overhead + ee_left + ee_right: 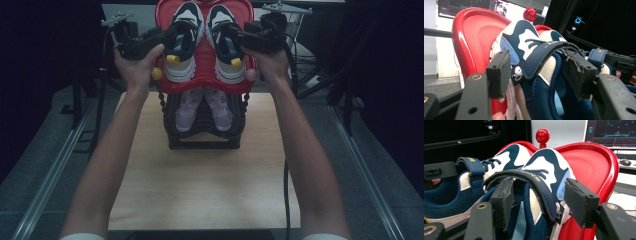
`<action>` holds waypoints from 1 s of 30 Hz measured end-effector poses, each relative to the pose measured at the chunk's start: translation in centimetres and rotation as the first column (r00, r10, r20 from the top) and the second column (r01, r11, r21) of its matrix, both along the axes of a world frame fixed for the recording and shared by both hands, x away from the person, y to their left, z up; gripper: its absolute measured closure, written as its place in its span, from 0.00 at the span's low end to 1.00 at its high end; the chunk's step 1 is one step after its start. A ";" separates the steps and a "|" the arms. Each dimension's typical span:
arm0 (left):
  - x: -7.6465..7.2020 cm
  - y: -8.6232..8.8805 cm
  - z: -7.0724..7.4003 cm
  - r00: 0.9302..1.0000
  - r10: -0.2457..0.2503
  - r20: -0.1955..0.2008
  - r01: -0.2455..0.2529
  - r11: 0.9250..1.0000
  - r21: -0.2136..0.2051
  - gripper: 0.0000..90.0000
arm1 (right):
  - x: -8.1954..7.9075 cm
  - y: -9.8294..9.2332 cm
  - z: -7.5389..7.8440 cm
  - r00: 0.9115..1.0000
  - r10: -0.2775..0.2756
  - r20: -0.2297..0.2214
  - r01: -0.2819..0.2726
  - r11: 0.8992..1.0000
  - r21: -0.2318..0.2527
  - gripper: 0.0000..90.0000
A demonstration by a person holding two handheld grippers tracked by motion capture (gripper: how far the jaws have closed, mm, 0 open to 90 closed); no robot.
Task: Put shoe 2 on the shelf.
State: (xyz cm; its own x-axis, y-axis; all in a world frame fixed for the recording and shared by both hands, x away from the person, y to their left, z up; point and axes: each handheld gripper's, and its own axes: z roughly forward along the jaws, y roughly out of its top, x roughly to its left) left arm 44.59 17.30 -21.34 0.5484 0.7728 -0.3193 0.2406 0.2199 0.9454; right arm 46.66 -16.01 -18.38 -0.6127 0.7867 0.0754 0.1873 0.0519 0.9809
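Note:
Two navy and white sneakers stand side by side on the red top tray [205,59] of a shoe rack. My left gripper [172,36] reaches in from the left around the left sneaker [184,47]. In the left gripper view the left gripper [539,72] is open, its pads on either side of that sneaker's strap [544,56] and collar. My right gripper [235,36] comes from the right at the right sneaker [225,47]. In the right gripper view the right gripper [540,200] is open too, one pad inside the sneaker's opening and the other pad [579,200] clear of its side.
A lower black tier of the rack holds a pair of lilac shoes [202,107]. The rack stands at the far end of a wooden table [200,185]. A red knob [542,135] rises behind the tray. Dark stands and metal rails flank the table.

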 end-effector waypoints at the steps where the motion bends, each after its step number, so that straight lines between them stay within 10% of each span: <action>1: -0.1 0.2 0.0 1.000 -0.007 -0.006 0.007 1.000 -0.004 0.44 | -0.2 -0.1 0.0 1.000 0.002 0.001 -0.002 1.000 0.002 0.45; 30: -6.6 6.1 -2.7 0.997 -0.081 0.010 0.082 0.993 -0.089 0.45 | -6.1 -5.3 -3.2 0.995 0.010 0.104 -0.028 0.984 0.174 0.54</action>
